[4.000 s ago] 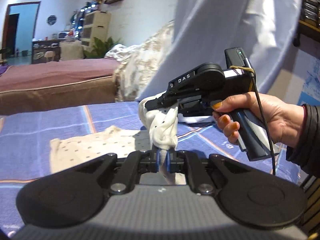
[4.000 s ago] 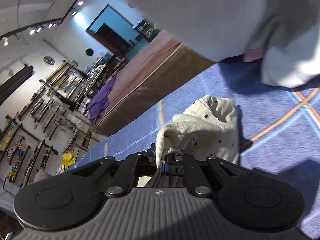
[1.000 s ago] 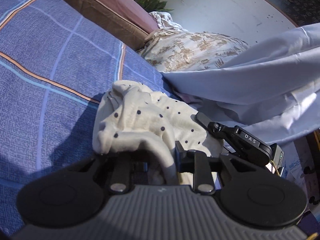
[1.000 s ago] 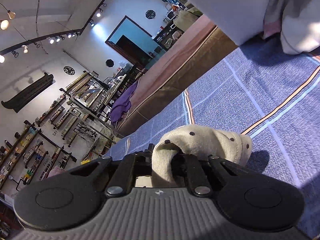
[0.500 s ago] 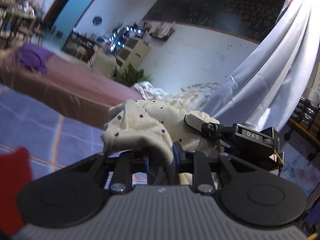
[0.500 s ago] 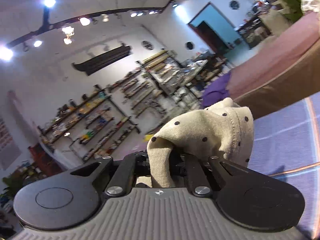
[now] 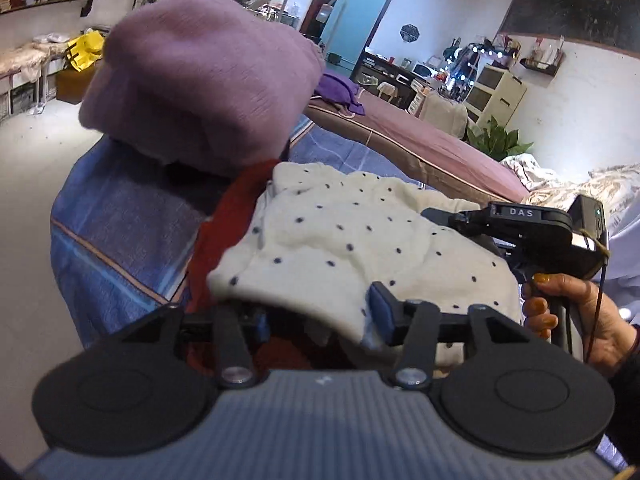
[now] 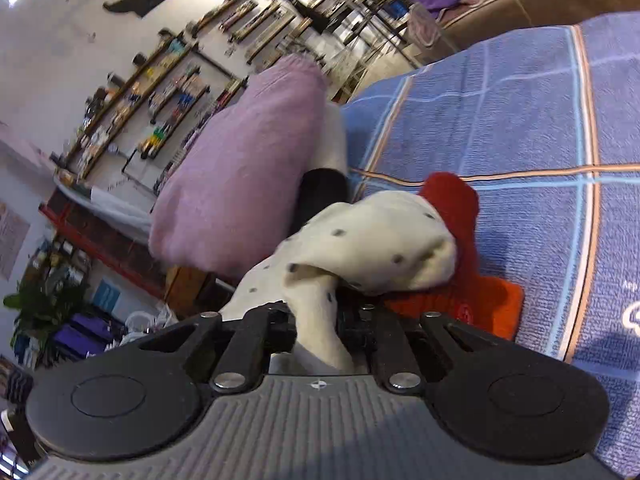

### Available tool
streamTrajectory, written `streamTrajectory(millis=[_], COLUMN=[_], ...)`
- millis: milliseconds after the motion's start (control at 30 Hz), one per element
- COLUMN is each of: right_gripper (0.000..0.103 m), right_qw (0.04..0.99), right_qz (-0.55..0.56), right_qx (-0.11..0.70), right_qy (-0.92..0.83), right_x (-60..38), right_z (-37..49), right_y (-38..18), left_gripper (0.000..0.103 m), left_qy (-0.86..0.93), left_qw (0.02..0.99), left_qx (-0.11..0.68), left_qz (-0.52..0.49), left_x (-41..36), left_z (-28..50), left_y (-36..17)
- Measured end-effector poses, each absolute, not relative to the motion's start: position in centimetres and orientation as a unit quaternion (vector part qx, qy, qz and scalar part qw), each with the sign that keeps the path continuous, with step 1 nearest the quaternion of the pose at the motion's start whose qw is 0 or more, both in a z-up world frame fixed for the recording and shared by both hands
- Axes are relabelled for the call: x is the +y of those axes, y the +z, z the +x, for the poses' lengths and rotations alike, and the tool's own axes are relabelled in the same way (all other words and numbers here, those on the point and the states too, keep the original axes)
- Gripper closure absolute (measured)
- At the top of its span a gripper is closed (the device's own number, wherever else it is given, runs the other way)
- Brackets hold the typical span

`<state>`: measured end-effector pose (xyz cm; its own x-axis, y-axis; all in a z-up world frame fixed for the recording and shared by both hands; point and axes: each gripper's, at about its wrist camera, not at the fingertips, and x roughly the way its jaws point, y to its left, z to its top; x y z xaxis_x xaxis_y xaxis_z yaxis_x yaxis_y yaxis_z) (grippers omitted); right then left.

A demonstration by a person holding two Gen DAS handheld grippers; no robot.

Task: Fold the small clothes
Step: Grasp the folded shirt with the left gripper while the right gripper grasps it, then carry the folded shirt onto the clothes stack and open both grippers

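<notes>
A cream garment with dark dots lies bunched on top of a red garment on the blue plaid cloth. My left gripper sits at its near edge with jaws opening wide; the cloth only drapes over the blue pad and is not pinched. In the right wrist view, my right gripper has jaws starting to open, with a strand of the cream garment still filling the narrow gap. The red garment shows beneath it. A hand holds the right gripper's body.
A folded purple garment is stacked just behind the red one, shown again as the purple garment over a dark item. The plaid cloth ends at the floor on the left. A brown bed lies beyond.
Both grippers swung left with the cream garment, from open plaid over to the red garment beside the purple stack. The left jaws have spread apart and let go of the cloth.
</notes>
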<state>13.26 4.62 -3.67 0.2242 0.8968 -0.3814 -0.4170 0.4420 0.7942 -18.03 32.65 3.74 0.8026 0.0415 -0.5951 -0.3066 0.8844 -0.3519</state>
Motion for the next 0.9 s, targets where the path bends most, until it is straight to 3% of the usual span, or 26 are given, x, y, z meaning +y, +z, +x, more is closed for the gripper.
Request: streamTrajectory(millis=[33,67,100,133,167,200,267,367,500,633,900], right_gripper=[0.074,0.065,0.045,0.016,0.000,0.000,0.000,0.000,0.000,0.000,0.000], right_qw=[0.729,0.730,0.736,0.750,0.766,0.784,0.809,0.813,0.806,0.786,0.734], right_qz=[0.297,0.303,0.296,0.274,0.248,0.218,0.160,0.060,-0.112,-0.204,-0.312], right_qx=[0.423,0.419,0.417,0.415,0.410,0.394,0.361,0.343,0.340,0.345,0.364], right_qy=[0.449,0.448,0.443,0.436,0.430,0.426,0.435,0.466,0.471,0.470,0.481], right_x=[3.8,3.0,2.4,2.0,1.9,2.0,1.6,1.6,4.4,5.5,7.5], right_z=[13.1,12.7,12.5,12.0,11.8,11.3,10.5,9.2,6.6,4.1,1.5], right_y=[-3.9,-3.6,-3.0,-1.6,-0.2,1.5,4.2,8.6,12.5,13.7,11.9], left_gripper=[0.044,0.029,0.014,0.010,0.005,0.000,0.000,0.000,0.000,0.000,0.000], left_qy=[0.097,0.108,0.121,0.131,0.133,0.129,0.115,0.070,0.050,0.092,0.074], left_qw=[0.924,0.926,0.928,0.931,0.938,0.944,0.948,0.934,0.896,0.872,0.844], left_qx=[0.301,0.306,0.312,0.310,0.298,0.287,0.291,0.351,0.413,0.433,0.483], left_qz=[-0.214,-0.191,-0.166,-0.144,-0.121,-0.102,-0.066,0.020,0.155,0.210,0.219], left_x=[32.5,32.4,32.5,32.3,32.3,32.0,31.2,28.6,25.1,23.0,22.0], left_z=[-18.2,-18.3,-18.4,-18.5,-18.7,-19.0,-18.9,-16.8,-14.5,-12.8,-12.6], left_y=[4.2,5.1,6.1,7.3,8.7,10.1,12.9,16.7,17.9,17.3,14.6])
